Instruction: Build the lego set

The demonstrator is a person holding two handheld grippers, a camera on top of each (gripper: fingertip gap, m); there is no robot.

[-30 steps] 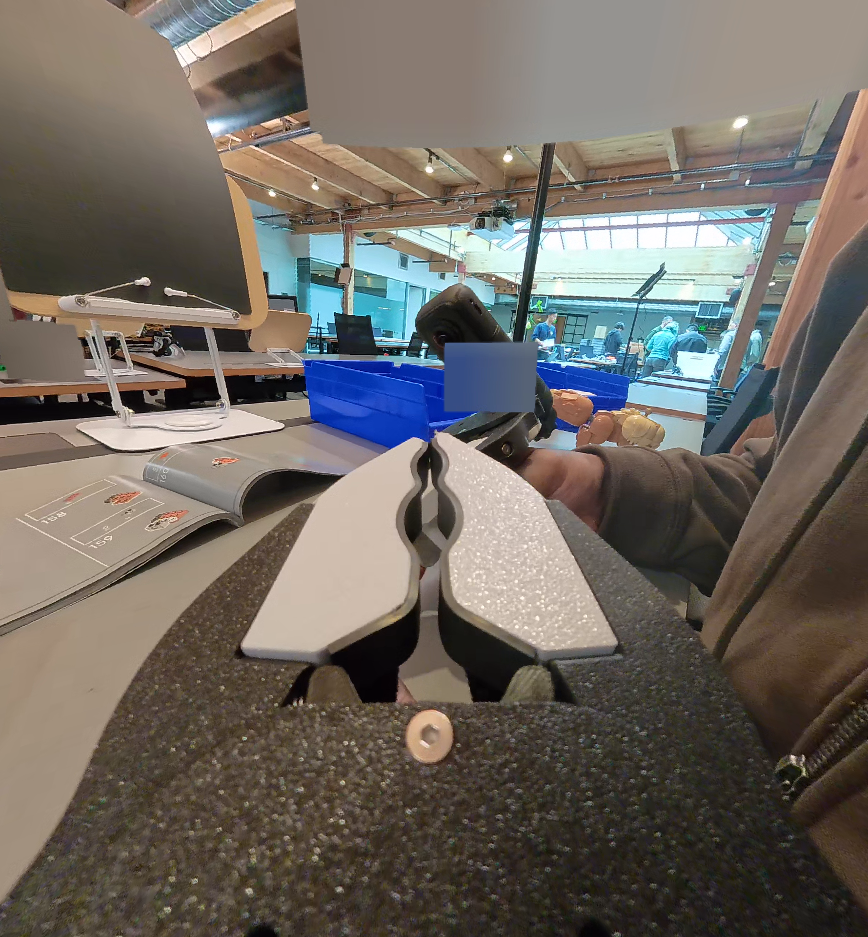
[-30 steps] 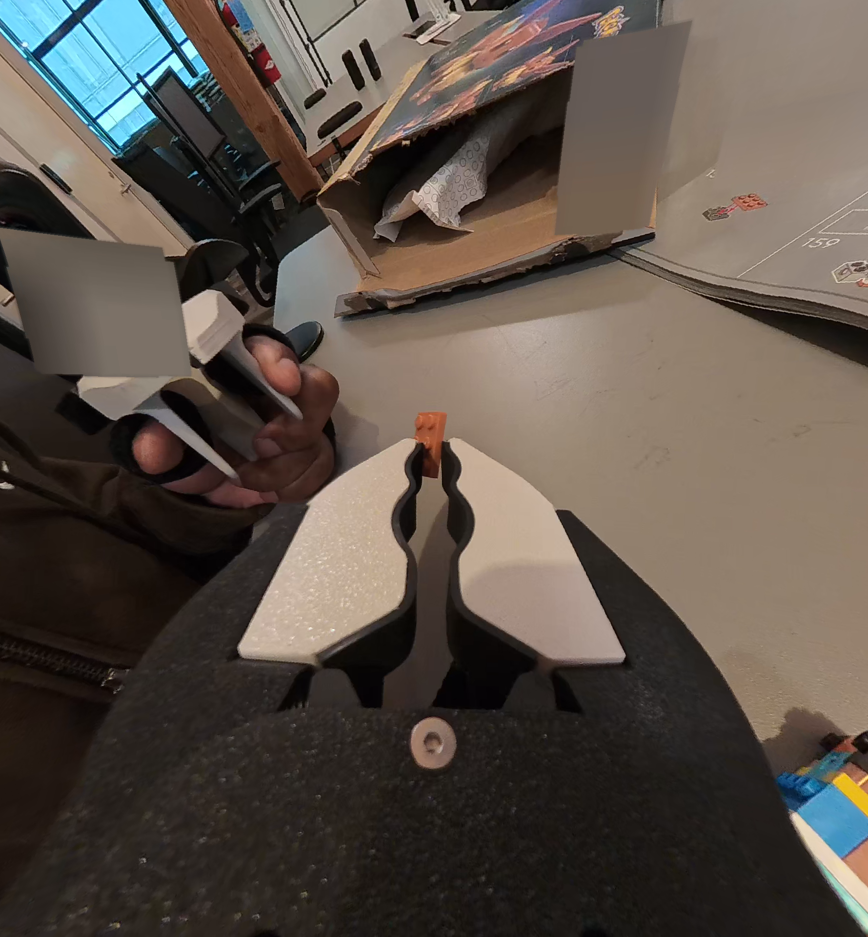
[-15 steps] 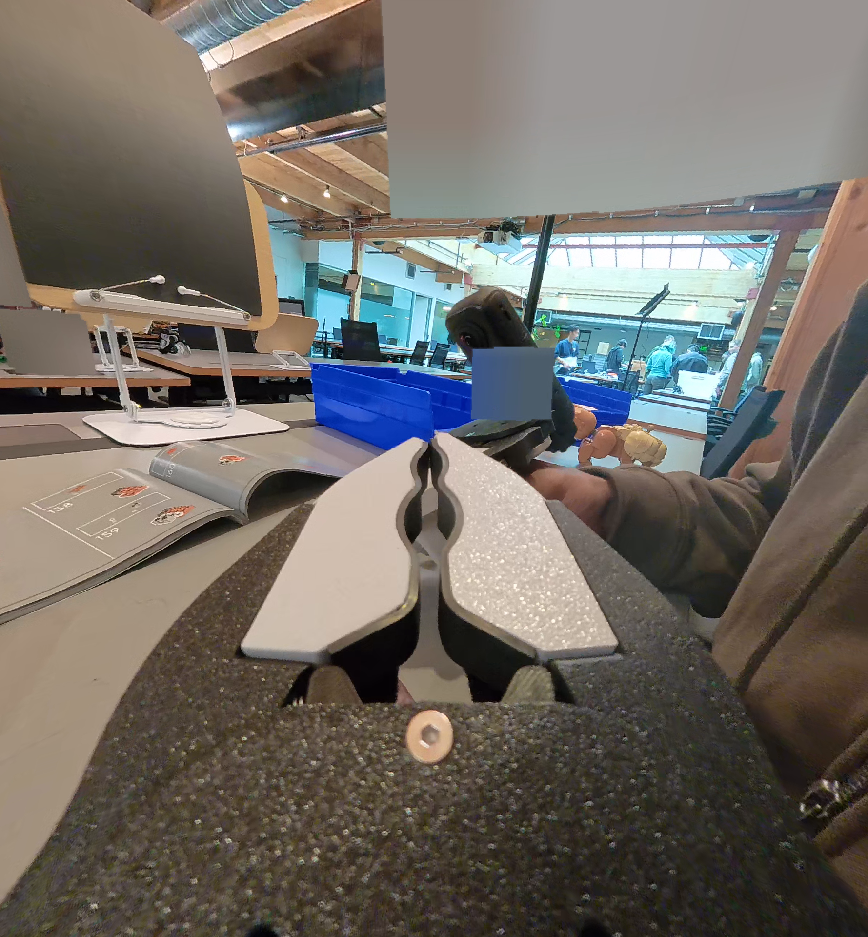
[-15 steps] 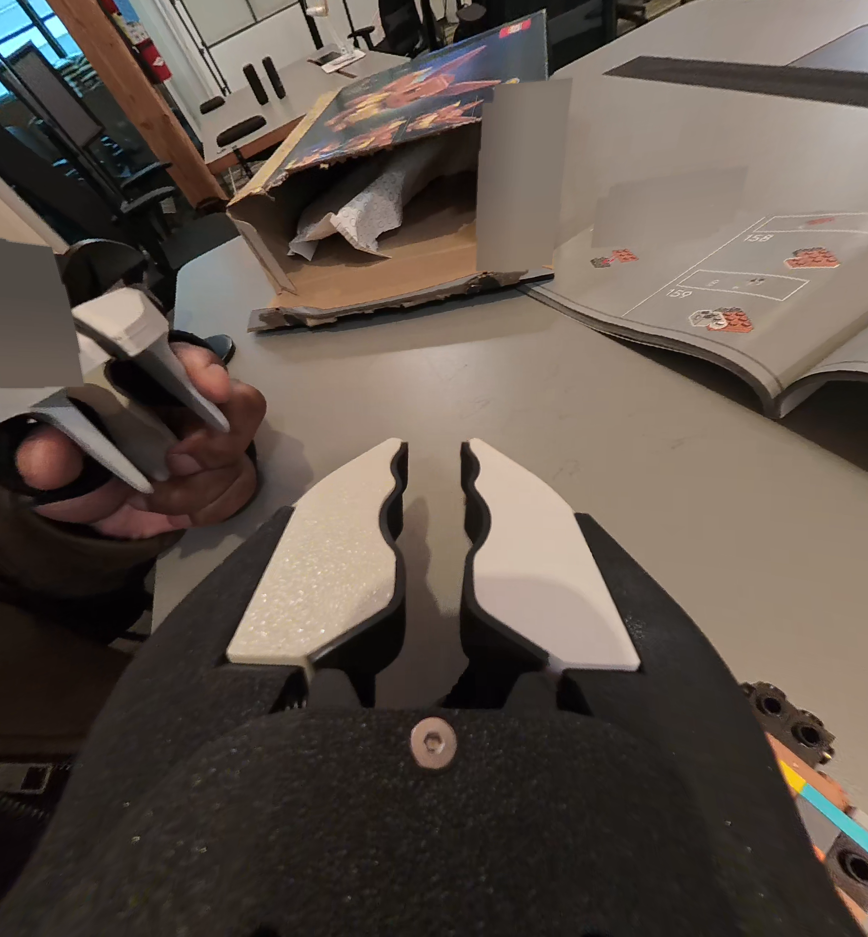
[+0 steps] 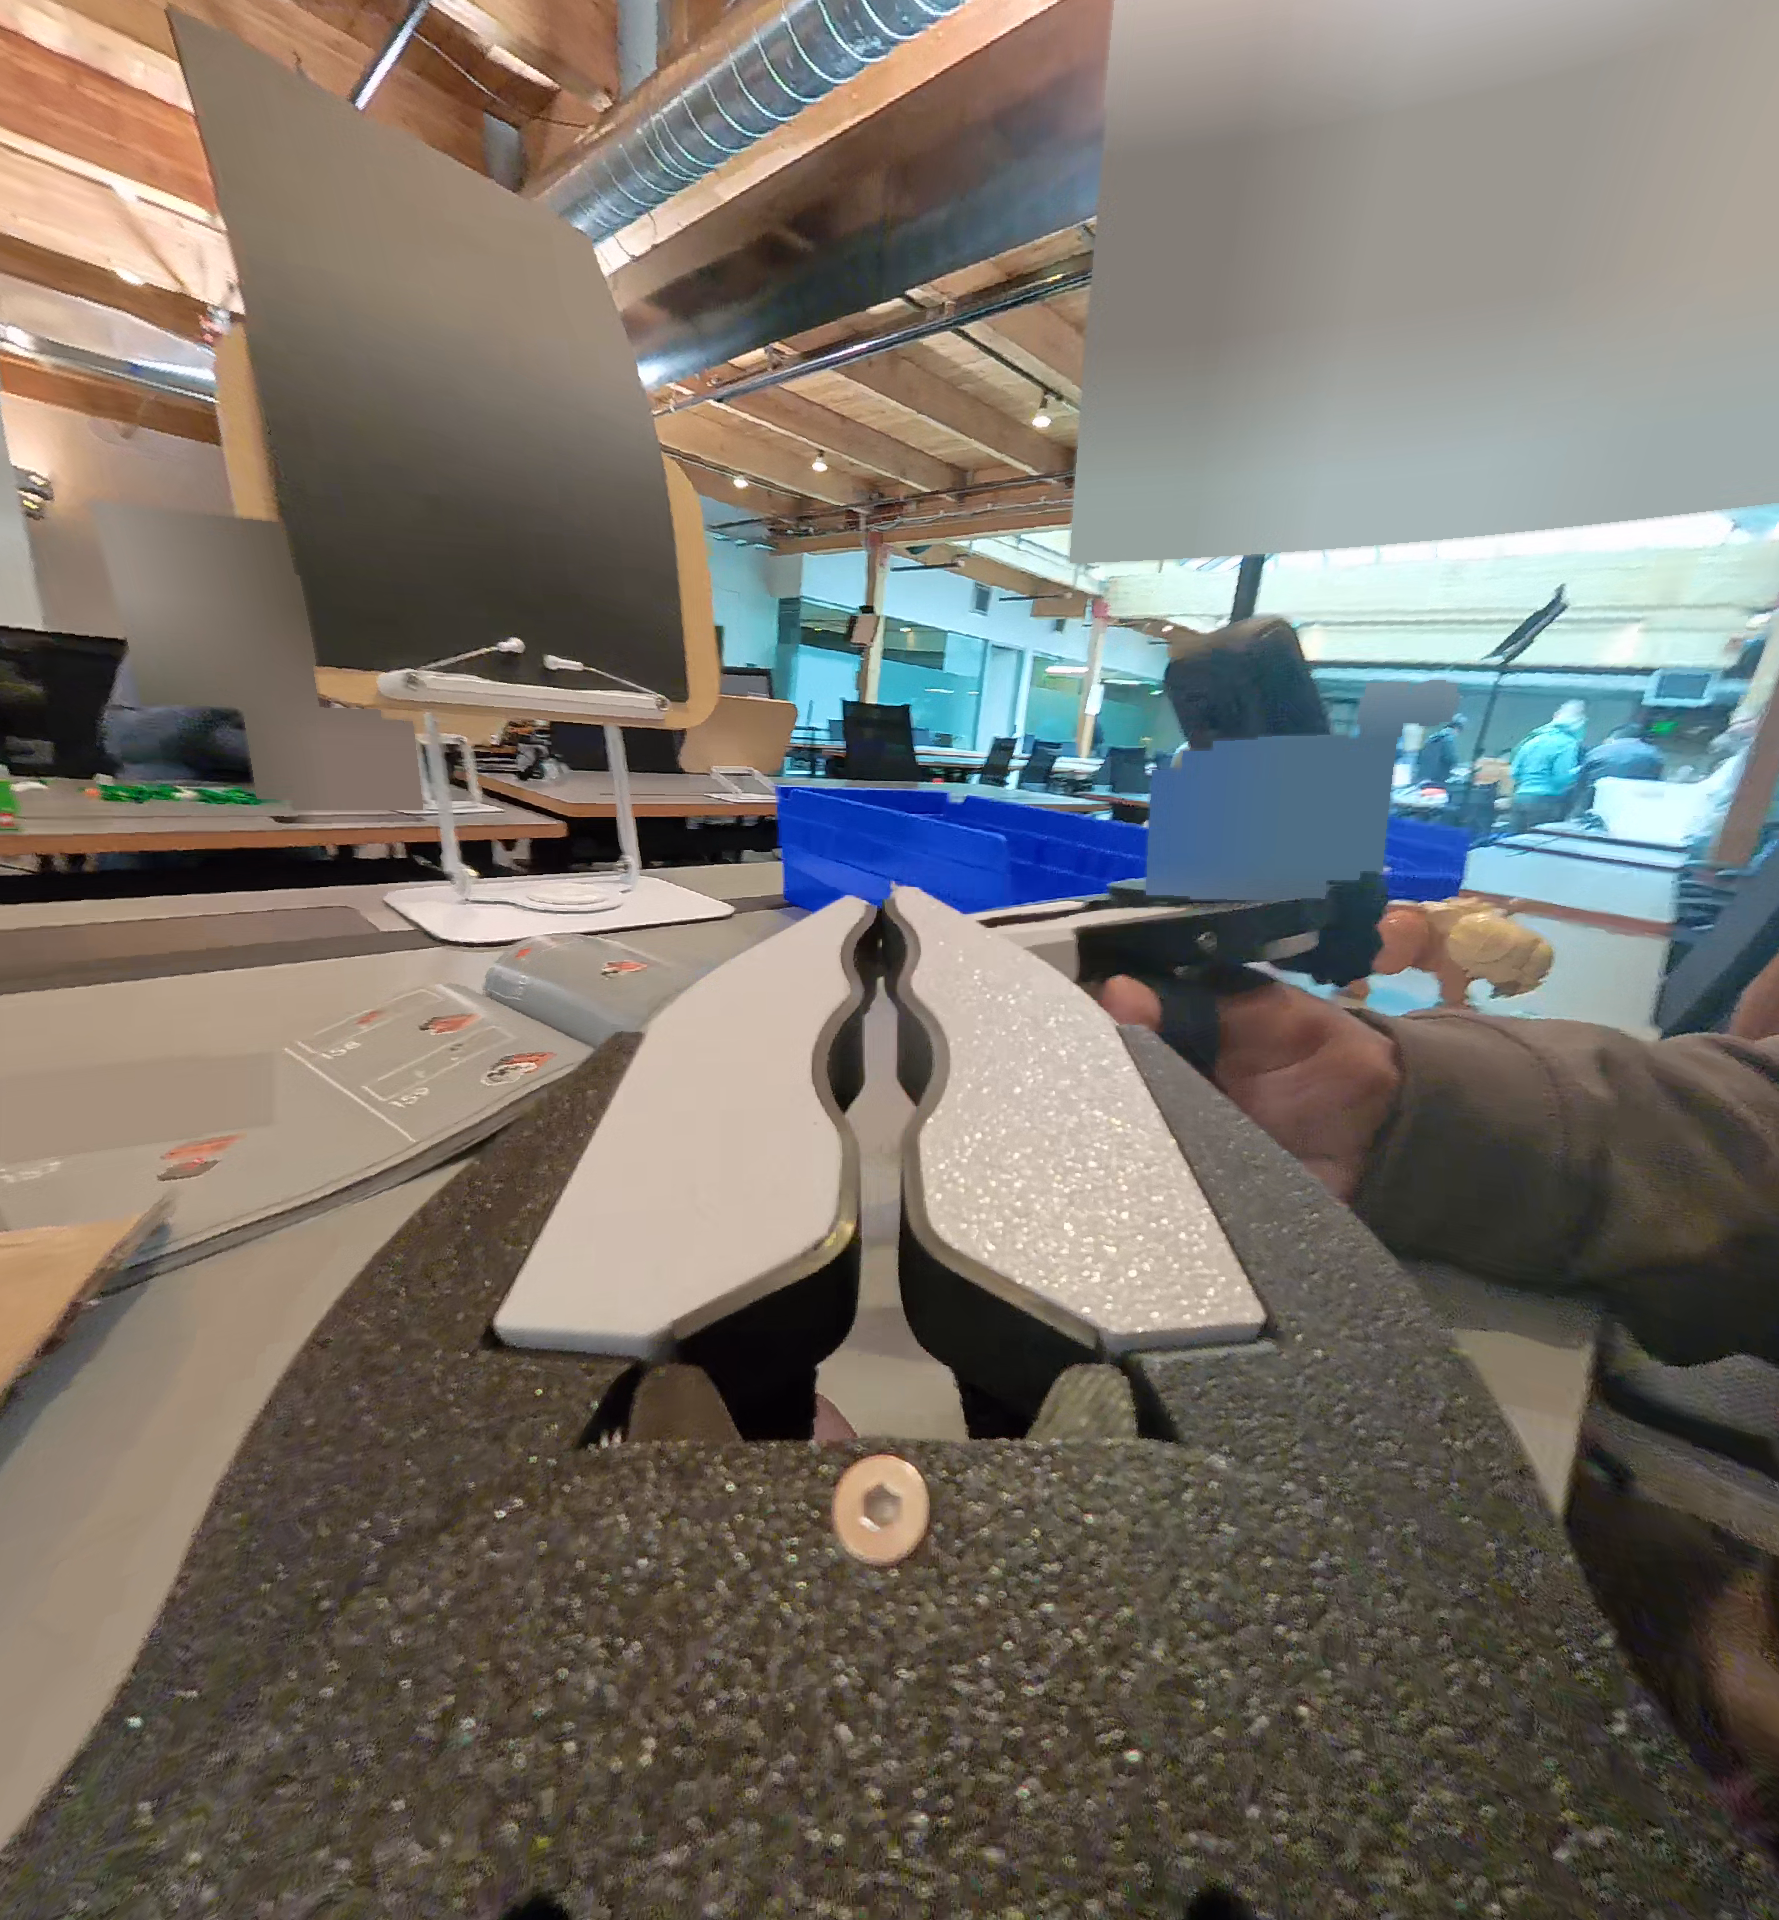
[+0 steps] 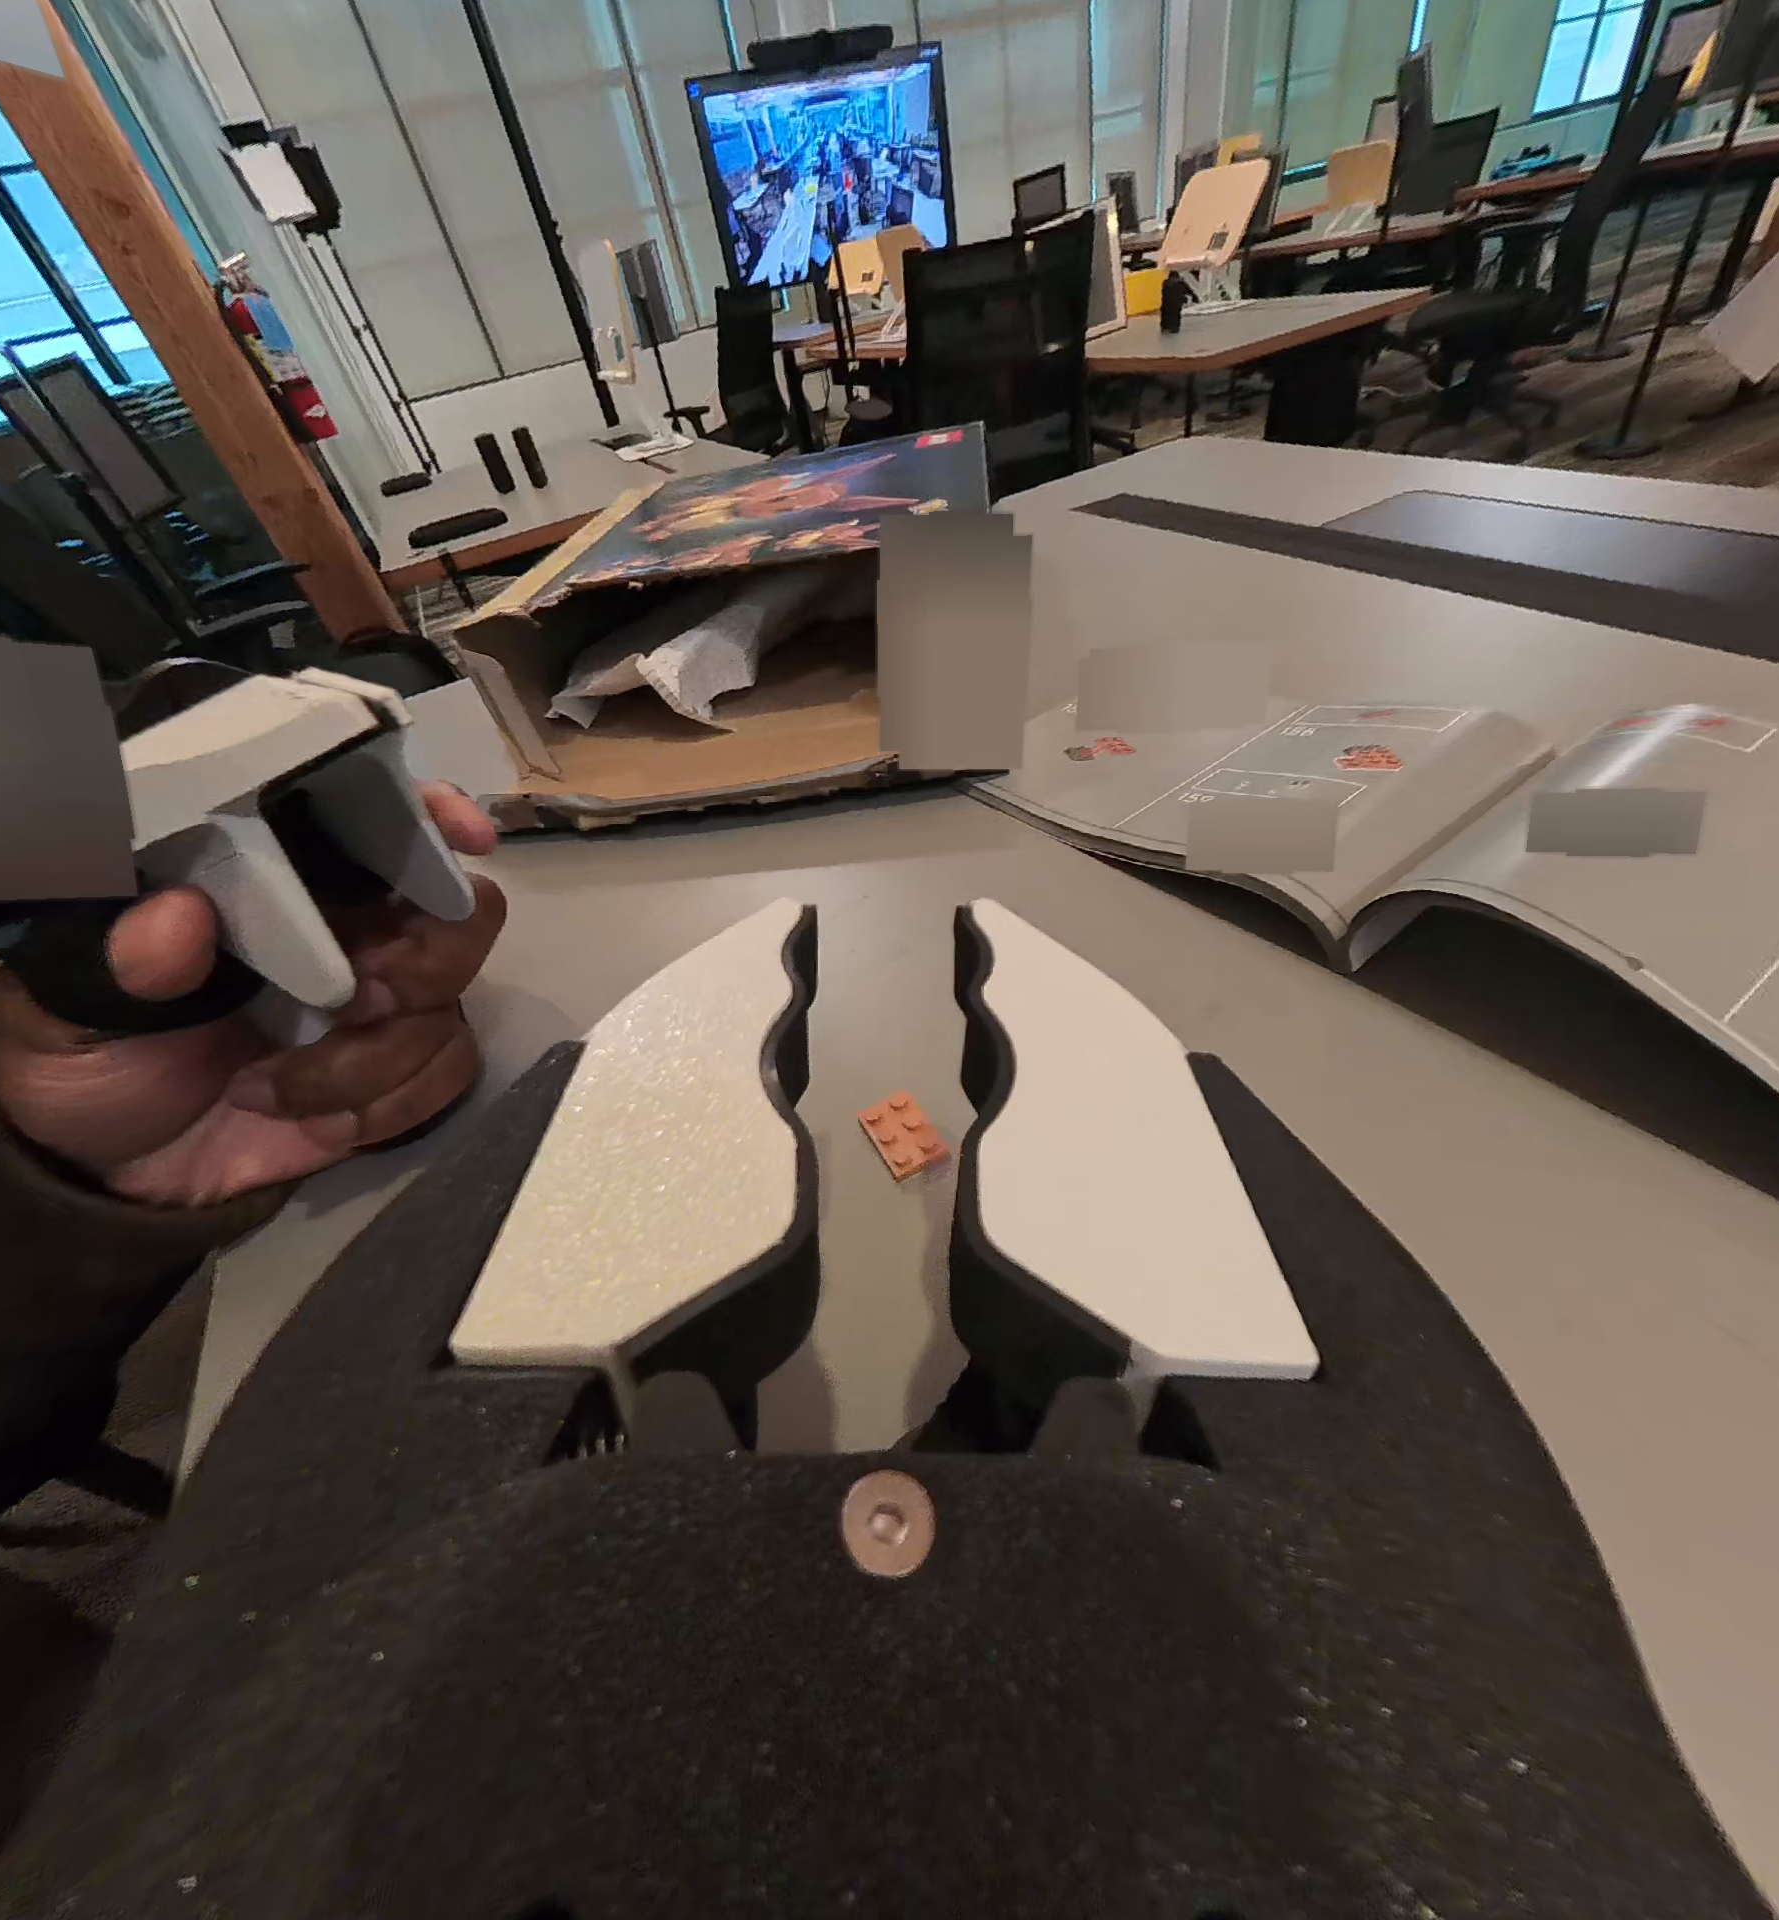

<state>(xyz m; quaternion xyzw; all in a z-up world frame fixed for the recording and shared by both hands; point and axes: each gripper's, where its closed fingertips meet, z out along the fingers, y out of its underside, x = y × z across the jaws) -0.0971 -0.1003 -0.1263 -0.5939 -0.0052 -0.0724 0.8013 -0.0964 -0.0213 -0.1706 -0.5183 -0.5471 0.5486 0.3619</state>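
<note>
One grey table (image 6: 1487,1299), bearing all items listed below.

Torn cardboard set box (image 6: 719,665): lies open on its side at the table's far left in the right wrist view; printed lid with colourful artwork, crumpled white paper bag inside. Printing present, not transcribed.

Open instruction booklet (image 6: 1436,831): grey pages, lies right of the box; shows framed, numbered build steps with small red-orange model pictures.

Blue plastic bins (image 5: 926,862): stand at the far side of the table in the left wrist view, behind the booklet.

White stand (image 5: 542,831): beside the bins, carrying a dark panel.

Right gripper (image 6: 885,935): jaws parted, holding nothing, hovering over the table.

Left gripper (image 5: 883,920): jaws pressed together, tips meeting; nothing visible between them. Held in a hand (image 6: 272,1060) just left of the right gripper.

Orange lego plate (image 6: 903,1136): small, two-by-three studs, lies flat on the table, seen between the right gripper's fingers, touching neither.
</note>
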